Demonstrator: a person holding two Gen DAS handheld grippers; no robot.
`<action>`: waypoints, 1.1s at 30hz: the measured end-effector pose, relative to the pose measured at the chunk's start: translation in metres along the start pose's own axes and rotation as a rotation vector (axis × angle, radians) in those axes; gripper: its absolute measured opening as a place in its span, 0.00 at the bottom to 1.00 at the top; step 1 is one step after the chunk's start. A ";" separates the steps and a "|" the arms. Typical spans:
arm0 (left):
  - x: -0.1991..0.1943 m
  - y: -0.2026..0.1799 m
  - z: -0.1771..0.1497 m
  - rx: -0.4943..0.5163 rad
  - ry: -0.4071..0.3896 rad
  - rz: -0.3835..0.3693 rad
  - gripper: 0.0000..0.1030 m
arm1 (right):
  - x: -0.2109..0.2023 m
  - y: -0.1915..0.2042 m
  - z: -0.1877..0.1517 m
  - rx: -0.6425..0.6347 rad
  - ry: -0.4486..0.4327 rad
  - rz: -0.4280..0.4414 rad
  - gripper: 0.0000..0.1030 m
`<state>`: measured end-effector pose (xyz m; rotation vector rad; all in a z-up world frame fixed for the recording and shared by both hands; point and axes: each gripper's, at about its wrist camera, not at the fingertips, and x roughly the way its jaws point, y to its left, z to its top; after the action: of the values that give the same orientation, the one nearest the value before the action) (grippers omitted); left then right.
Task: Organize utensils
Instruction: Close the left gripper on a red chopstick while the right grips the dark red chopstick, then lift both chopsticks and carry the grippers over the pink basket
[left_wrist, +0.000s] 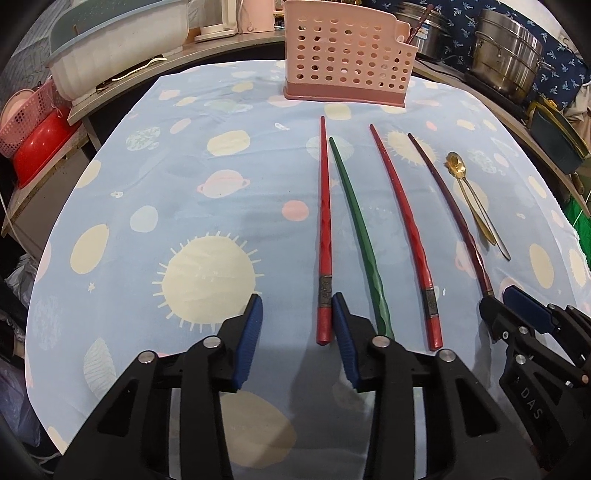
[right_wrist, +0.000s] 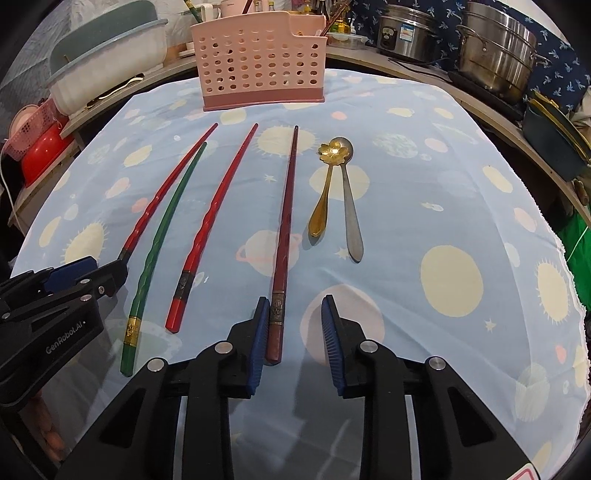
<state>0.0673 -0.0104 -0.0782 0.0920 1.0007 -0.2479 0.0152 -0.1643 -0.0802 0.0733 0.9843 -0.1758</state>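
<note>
just ahead of our left gripper (left_wrist: 297, 314), spread wide and holding nothing, the leftmost red chopstick (left_wrist: 324, 229) lies against its right finger. our right gripper (right_wrist: 293, 312) is wide and empty too, the dark maroon chopstick (right_wrist: 284, 229) beside its left finger. we'd guess they're light, stiff and slick, so pinch the thick banded ends. pink holder (right_wrist: 258, 62) sits far ahead, spoons (right_wrist: 340, 192) right of the maroon one.

Light blue tablecloth (right_wrist: 424, 206) with sun and planet print covers table. Two steel stockpots (right_wrist: 495, 48) stand beyond far right edge against navy patterned fabric (left_wrist: 565, 74). White tub with blue rim (left_wrist: 114, 44) on shelf at far left; red basin (left_wrist: 40, 151) and pink mesh basket (left_wrist: 26, 118) below it.
</note>
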 end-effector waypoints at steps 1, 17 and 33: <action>0.000 -0.001 0.000 0.005 0.000 0.002 0.31 | 0.000 0.000 0.000 0.000 -0.001 0.000 0.26; -0.007 -0.002 -0.004 0.016 0.019 -0.032 0.07 | -0.004 0.001 -0.003 -0.001 0.008 0.021 0.07; -0.034 0.005 0.000 0.013 0.024 -0.031 0.07 | -0.027 -0.011 -0.001 0.029 0.002 0.055 0.07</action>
<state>0.0513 -0.0003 -0.0497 0.0919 1.0246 -0.2822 -0.0026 -0.1718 -0.0580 0.1268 0.9808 -0.1398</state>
